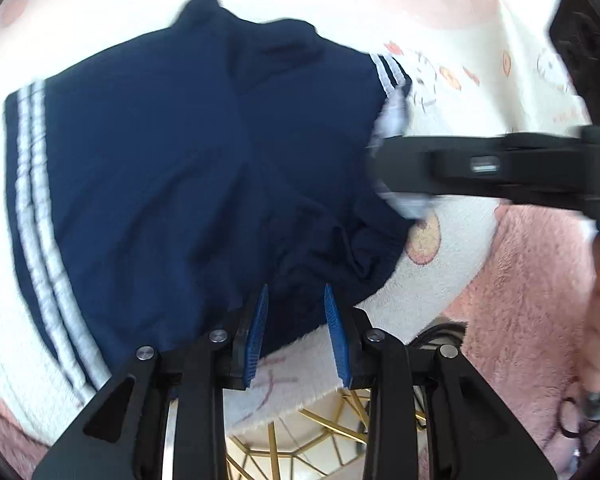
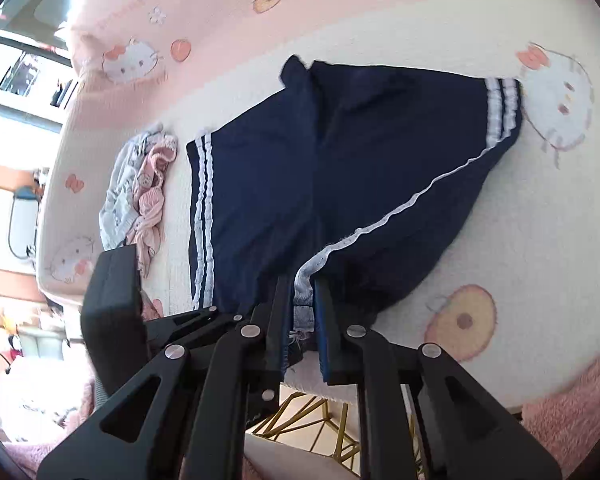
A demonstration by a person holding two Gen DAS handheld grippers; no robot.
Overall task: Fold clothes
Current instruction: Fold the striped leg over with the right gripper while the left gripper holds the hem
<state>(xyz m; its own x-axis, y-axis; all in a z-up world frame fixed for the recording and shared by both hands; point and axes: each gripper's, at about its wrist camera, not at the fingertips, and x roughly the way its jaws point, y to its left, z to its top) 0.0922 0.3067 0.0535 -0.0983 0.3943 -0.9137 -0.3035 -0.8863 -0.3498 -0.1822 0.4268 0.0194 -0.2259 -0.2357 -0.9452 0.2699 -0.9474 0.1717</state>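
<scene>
Right wrist view: your right claw (image 2: 304, 320) is narrow, pinching the navy shorts' (image 2: 340, 168) white-trimmed hem (image 2: 305, 280); the garment's length runs ahead and away; your left claw (image 1: 296, 320) stands wide and empty over its near edge; pink bundle (image 2: 140, 188) beyond-left; no containers visible.

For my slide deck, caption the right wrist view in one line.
Right gripper, jaws closed on the white-striped hem of navy shorts spread over a pink cartoon-cat blanket.

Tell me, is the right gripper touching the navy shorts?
Touching. The right wrist view shows the right gripper with the white-trimmed edge of the navy shorts between its fingers.
</scene>
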